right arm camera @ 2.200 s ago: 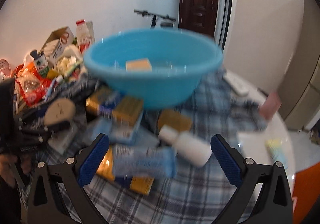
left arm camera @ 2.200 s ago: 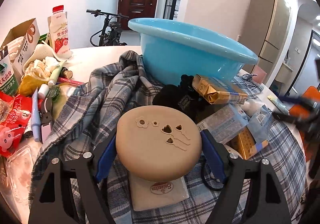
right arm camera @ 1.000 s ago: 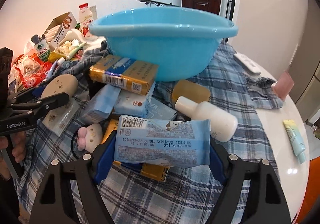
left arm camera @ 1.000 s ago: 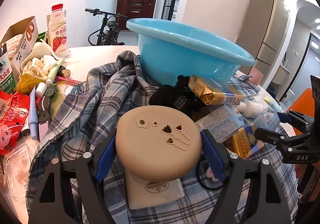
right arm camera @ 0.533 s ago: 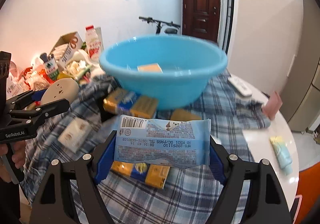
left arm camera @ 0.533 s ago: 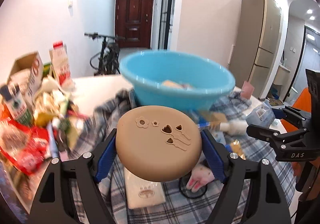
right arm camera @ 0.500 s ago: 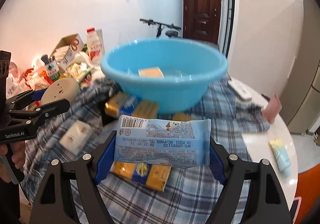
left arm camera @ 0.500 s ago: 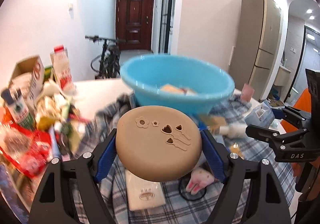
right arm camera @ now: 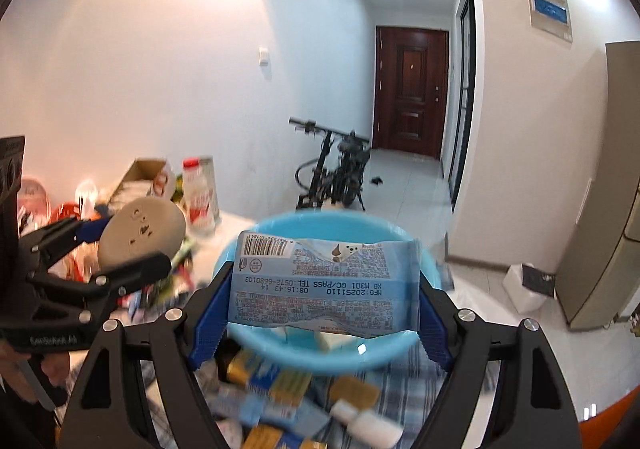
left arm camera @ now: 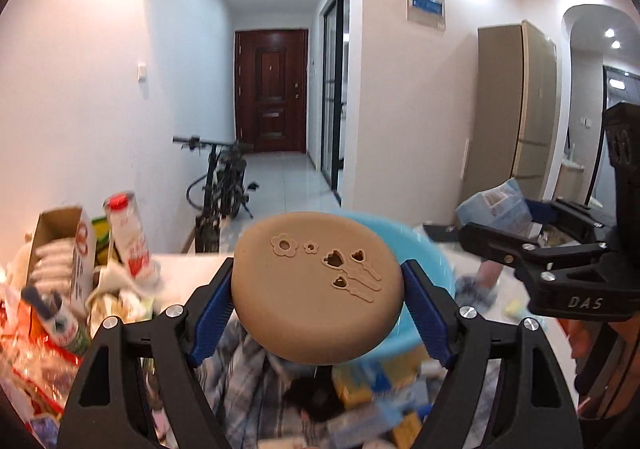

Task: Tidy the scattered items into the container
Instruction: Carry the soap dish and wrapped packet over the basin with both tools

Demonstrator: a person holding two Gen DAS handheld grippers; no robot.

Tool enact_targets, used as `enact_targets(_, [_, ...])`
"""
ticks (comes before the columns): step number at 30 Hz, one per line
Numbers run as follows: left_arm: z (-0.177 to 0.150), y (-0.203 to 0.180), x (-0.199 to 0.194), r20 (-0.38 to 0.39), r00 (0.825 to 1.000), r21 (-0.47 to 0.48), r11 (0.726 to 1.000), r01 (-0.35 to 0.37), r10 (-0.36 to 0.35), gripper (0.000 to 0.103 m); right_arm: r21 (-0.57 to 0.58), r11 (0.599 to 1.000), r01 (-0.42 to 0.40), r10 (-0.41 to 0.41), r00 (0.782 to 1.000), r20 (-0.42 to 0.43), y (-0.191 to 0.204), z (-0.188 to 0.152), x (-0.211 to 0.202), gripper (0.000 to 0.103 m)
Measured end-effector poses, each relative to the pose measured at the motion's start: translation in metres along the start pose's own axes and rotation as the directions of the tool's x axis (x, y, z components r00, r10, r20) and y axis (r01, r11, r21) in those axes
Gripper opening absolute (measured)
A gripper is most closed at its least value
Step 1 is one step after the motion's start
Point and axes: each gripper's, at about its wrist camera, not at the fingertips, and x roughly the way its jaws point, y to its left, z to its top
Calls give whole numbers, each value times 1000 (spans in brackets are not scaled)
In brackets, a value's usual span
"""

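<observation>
My left gripper [left arm camera: 316,309] is shut on a round tan disc [left arm camera: 316,285] with flower and heart cut-outs, held up in front of the blue basin [left arm camera: 432,269]. My right gripper [right arm camera: 324,313] is shut on a light blue snack packet [right arm camera: 324,285] with a barcode, held above the near rim of the blue basin [right arm camera: 264,345]. The left gripper with the disc [right arm camera: 142,233] shows at the left of the right wrist view. The right gripper with the packet [left arm camera: 496,207] shows at the right of the left wrist view. Yellow and white items lie inside the basin.
Loose packets and a white bottle [right arm camera: 368,425] lie on the plaid cloth [right arm camera: 416,377] below the basin. A milk bottle [left arm camera: 130,241], an open carton [left arm camera: 64,249] and other clutter stand at the left. A bicycle [right arm camera: 336,173] stands in the hallway behind.
Both grippers have risen with their loads and moved toward the basin. The table items now sit lower in both views, which are blurred by motion.
</observation>
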Motion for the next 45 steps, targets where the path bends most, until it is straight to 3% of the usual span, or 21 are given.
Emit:
enact_targets(7, [33, 9, 29, 41, 999, -32, 999, 24, -22, 79, 22, 999, 28, -29, 999, 43, -16, 37, 23, 82])
enact_targets(12, [29, 15, 59, 12, 1000, -48, 999, 5, -5, 79, 46, 999, 17, -19, 999, 42, -24, 40, 45, 82])
enact_targets(18, [17, 20, 87, -45, 999, -58, 998, -6, 4, 79, 65, 998, 24, -23, 1000, -18, -32, 27, 79, 82])
enact_targets(45, [15, 17, 100, -69, 996, -32, 998, -54, 51, 79, 39, 998, 45, -42, 997, -68, -33, 24, 96, 82])
